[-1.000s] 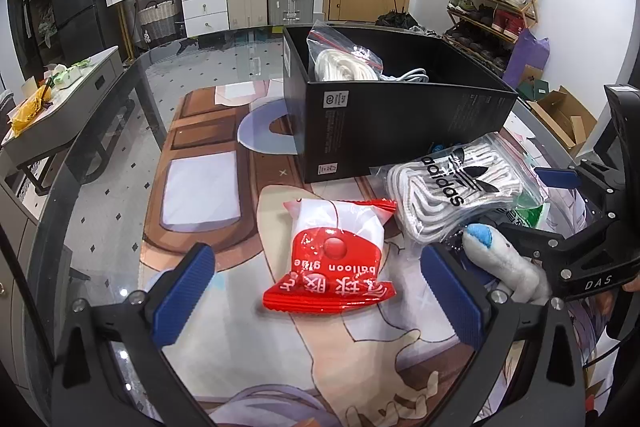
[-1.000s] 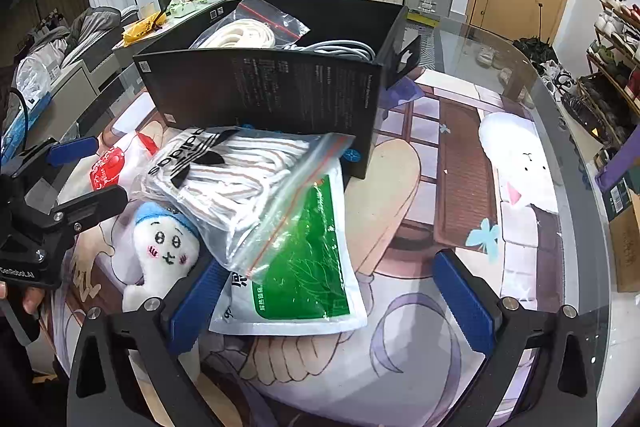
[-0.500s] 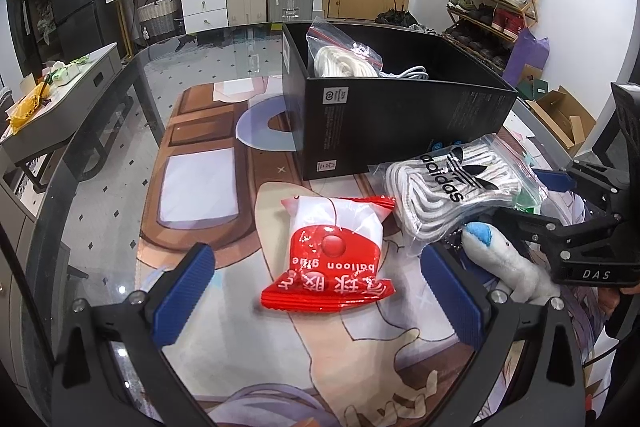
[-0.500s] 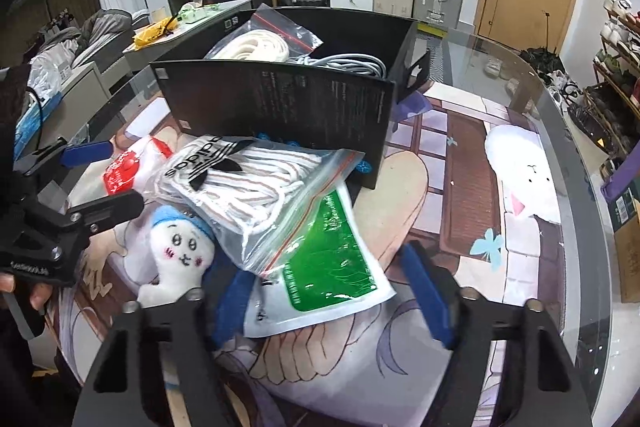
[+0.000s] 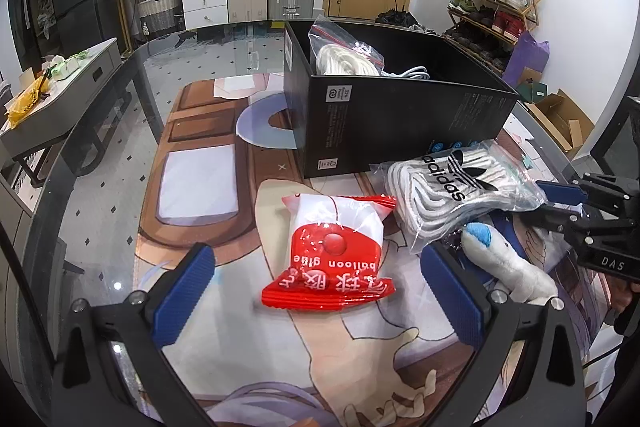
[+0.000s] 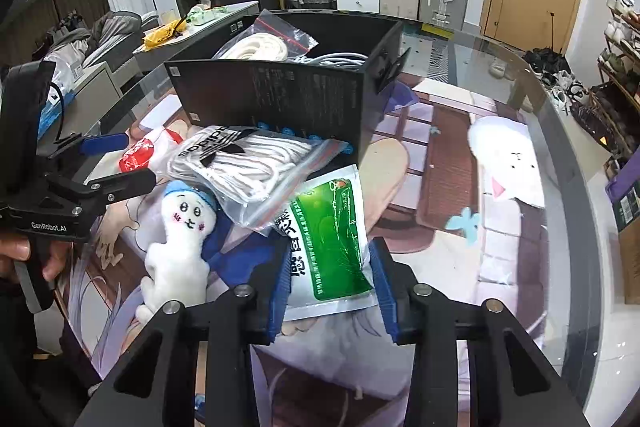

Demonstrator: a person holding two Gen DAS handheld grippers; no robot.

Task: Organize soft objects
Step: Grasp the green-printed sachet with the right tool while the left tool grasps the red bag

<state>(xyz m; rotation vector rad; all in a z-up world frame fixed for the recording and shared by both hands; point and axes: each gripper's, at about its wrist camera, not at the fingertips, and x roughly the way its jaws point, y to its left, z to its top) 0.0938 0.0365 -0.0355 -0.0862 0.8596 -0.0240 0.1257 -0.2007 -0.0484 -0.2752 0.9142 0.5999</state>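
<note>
Soft packets lie heaped on the glass worktop [image 5: 120,131] with its printed cartoon mat, just in front of a black cardboard box [image 6: 280,99]. In the right wrist view, the green-and-white flat plastic pouch [image 6: 332,239] sits at lower centre, and the right gripper [image 6: 330,283] has just been closing on it: its blue-padded fingers [image 6: 280,283] now press the pouch's near end from both sides. Overlapping the pouch's upper left corner is a clear zip bag of white cord with a black adidas logo [image 6: 244,163], and left of that lies a small white plush doll with a blue cap [image 6: 180,239], face up.

In the left wrist view, the left gripper [image 5: 320,291] has its fingers [image 5: 184,291] spread wide, holding nothing. Between them, without touching either, a red-and-white "balloon glue" packet [image 5: 336,251] lies flat on the mat at the centre of the frame. The cord bag [image 5: 452,191] and the plush doll [image 5: 504,259] show at right, the doll just beside the right-hand finger.

Inside the box, in the upper middle of both views, are a clear bag of cream rope [image 5: 344,59] and a grey coiled cable [image 6: 332,59].
</note>
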